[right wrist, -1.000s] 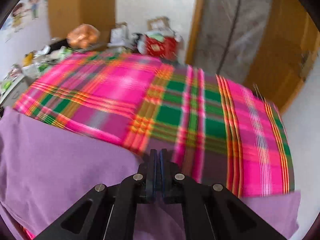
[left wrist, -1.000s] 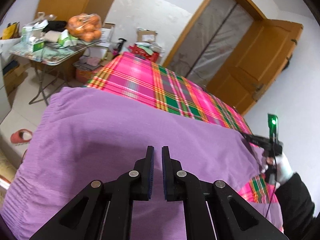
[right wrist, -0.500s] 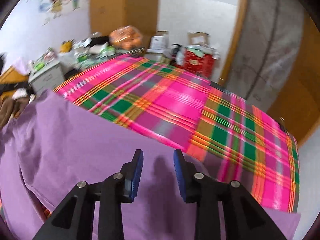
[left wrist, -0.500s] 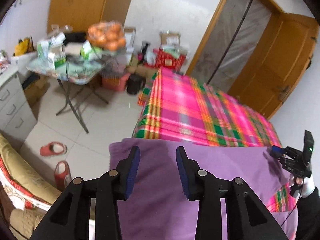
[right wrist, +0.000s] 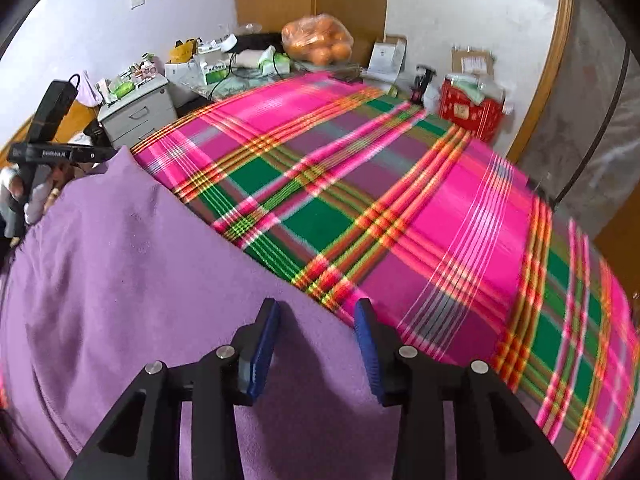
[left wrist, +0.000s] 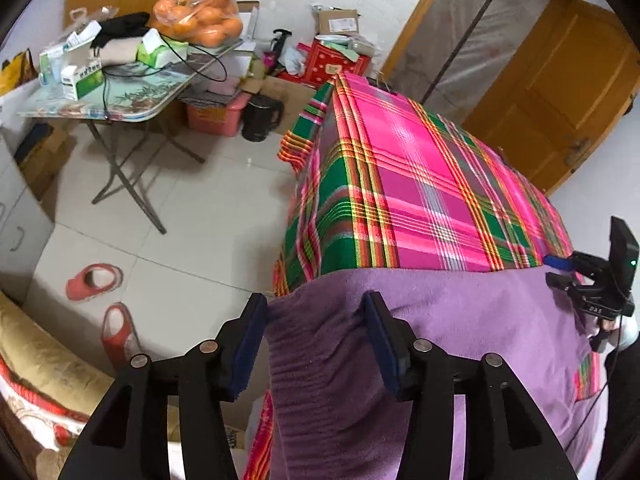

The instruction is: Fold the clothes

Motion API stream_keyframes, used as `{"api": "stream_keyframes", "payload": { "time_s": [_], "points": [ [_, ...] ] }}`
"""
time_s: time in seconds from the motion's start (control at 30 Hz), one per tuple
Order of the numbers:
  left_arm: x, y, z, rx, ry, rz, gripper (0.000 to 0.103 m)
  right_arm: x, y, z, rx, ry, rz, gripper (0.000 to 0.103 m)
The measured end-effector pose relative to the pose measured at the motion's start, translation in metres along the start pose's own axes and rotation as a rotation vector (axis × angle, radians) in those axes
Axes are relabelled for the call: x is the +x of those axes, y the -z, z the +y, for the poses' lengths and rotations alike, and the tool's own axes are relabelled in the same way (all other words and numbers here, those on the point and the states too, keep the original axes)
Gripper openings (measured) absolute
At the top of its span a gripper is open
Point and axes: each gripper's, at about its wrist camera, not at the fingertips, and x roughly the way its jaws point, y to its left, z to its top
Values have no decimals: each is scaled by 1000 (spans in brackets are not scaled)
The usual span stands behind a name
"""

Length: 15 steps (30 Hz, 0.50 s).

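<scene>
- Left gripper (left wrist: 314, 320): its fingers (left wrist: 248, 344) stand wide and are opening further; a hanging corner fold of the purple garment (left wrist: 460, 320) lies between them, grazing the left pad at most, the pads not pressing on it.
- Right gripper (right wrist: 316, 326): its fingers (right wrist: 264, 340) are also wide and opening, poised over the garment's (right wrist: 140, 280) far edge, with cloth under the gap but nothing pinched.
- The garment lies flat just ahead of and below both pairs of fingers, its long axis running side to side between the two hands; each hand sits at one end of that far hem.
- Beyond the fingertips, the pink-green plaid bedspread (left wrist: 420, 184) stretches bare away from the hem.
- Judgement: the left hand is nearer the draped corner off the bed's side, so the next pinch there looks easiest; the right would need to dip onto flat cloth.
</scene>
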Motion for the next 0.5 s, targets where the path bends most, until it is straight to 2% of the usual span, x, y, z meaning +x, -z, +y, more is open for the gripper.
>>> {"api": "stream_keyframes", "payload": {
  "time_s": [0.07,0.13,0.17,0.2,0.23,0.33,0.43,0.5],
  "points": [
    [5,-2,4,-28,46,12,53,-1,0,2,1,-22,7,15],
    [7,-2,3,-36,80,6,38,-3,0,11,-29,-2,14,8],
    [4,-2,-1,-17,78,-6,23,-5,0,15,-43,15,14,7],
    [1,-1,-5,4,70,-18,13,-7,-1,17,-49,30,12,7],
    [-2,0,-11,34,37,-30,10,-12,-2,19,-50,45,-2,7],
    [-10,-1,-21,78,-26,-70,7,-33,-8,17,-24,92,-97,7],
    [-26,-10,-27,82,-44,-170,7,-57,-16,11,19,142,-217,7],
    [-35,-15,-32,87,-51,-233,7,-57,-18,10,33,167,-221,8]
  ]
}}
